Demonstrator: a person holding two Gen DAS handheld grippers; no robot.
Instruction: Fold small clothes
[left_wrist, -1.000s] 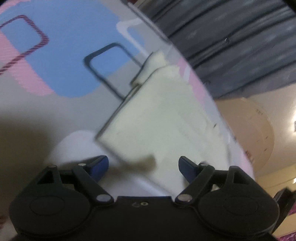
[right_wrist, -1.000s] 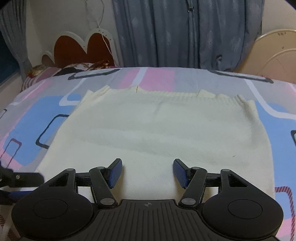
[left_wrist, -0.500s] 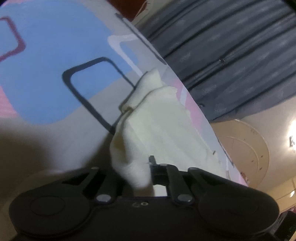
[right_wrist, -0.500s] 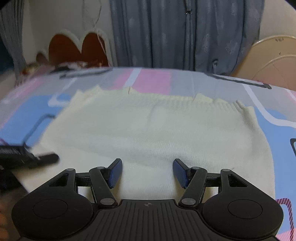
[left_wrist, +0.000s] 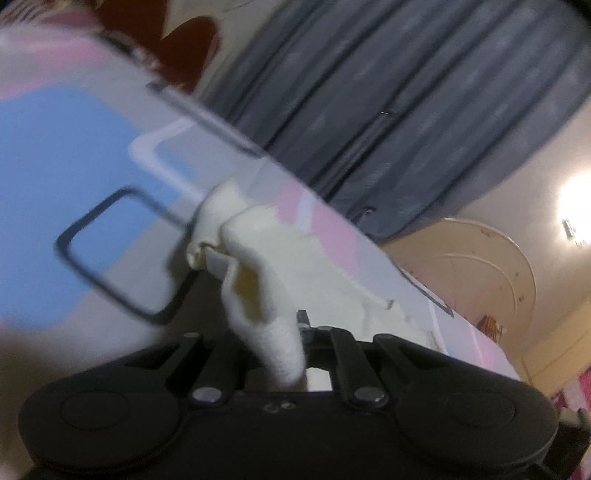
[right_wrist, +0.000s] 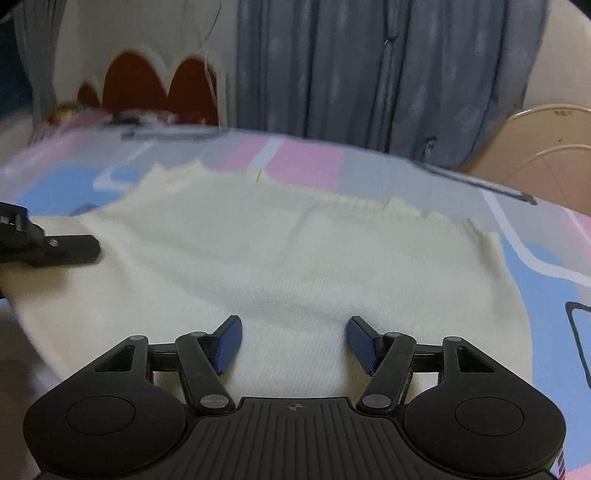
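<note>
A small cream knit garment (right_wrist: 280, 254) lies spread on the patterned bedspread (right_wrist: 310, 162). My left gripper (left_wrist: 284, 354) is shut on the garment's near left corner (left_wrist: 273, 332) and lifts it, so the cloth bunches up between the fingers. The same gripper shows in the right wrist view (right_wrist: 48, 247) at the garment's left edge. My right gripper (right_wrist: 293, 341) is open and empty, low over the garment's near edge, blue pads (right_wrist: 227, 343) apart.
The bedspread (left_wrist: 74, 184) has blue, pink and grey shapes. Grey curtains (right_wrist: 369, 74) hang behind the bed. A red and white headboard (right_wrist: 155, 85) stands at the back left. A beige round object (right_wrist: 546, 147) leans at the back right.
My left gripper went from open to shut on the garment's corner and has lifted it. The right gripper stayed open and moved slightly lower and closer over the cloth.
</note>
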